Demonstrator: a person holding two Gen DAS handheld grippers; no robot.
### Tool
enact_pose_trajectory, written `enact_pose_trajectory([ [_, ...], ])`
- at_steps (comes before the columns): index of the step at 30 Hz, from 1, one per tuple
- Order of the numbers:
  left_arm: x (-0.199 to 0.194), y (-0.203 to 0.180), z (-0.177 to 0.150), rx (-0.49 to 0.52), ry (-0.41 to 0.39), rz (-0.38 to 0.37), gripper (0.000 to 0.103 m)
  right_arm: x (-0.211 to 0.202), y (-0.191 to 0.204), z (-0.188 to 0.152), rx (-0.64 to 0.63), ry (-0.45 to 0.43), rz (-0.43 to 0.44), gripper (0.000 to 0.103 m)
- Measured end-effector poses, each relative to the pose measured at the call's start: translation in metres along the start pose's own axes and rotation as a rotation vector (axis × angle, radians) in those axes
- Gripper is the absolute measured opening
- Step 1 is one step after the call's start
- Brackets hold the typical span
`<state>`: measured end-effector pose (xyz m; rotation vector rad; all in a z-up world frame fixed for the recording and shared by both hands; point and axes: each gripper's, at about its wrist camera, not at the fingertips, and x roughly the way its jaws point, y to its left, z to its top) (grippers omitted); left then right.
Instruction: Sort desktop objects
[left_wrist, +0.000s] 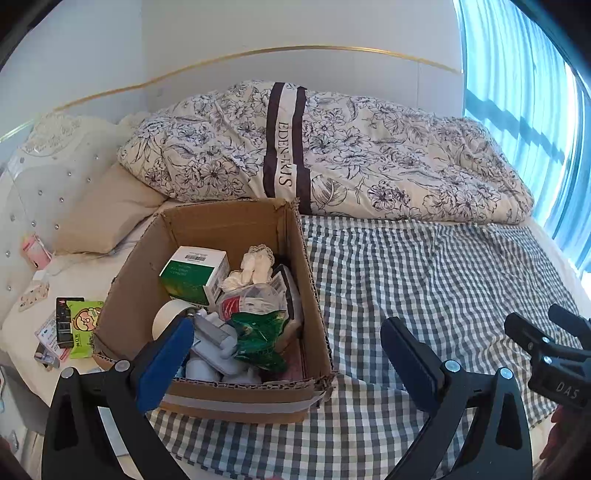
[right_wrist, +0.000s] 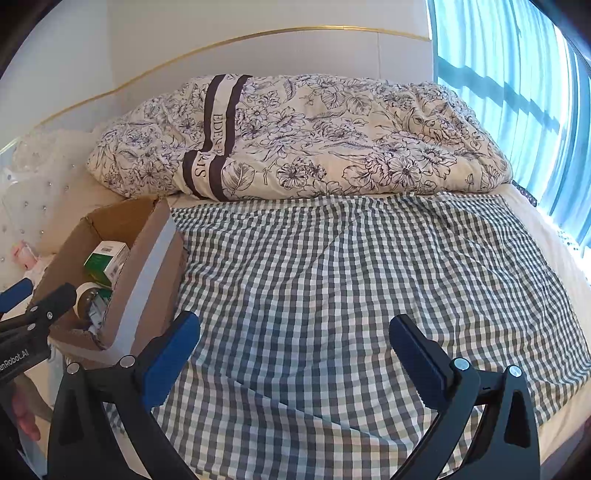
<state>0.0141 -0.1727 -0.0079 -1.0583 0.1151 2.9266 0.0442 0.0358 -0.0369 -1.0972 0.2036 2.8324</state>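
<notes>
one cardboard box (left_wrist: 221, 236) stuffed with junk sits ahead of the left gripper (left_wrist: 288, 350); left and right gripper (right_wrist: 295, 354) both gape wide, holding nothing

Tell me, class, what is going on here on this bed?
A person holds a gripper in each hand over a checked cloth on a bed. Both the left gripper and right gripper are open and empty. A cardboard box already holds a green box, a tape roll and other items; the cloth itself is bare.
</notes>
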Motion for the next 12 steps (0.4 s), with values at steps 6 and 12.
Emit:
enact_pose_trajectory([
  [6, 0.0023, -0.0028, -0.002, 0.004, 0.002, -0.002, 0.103, 0.0022, 0.0003, -0.0032, 0.003, 0.01, 0.004, 0.103],
  [12, 0.0016, -0.002, -0.0049, -0.033, -0.002, 0.019, 0.103, 0.0037, -0.0014, -0.0048, -0.002, 0.02, 0.002, 0.103],
])
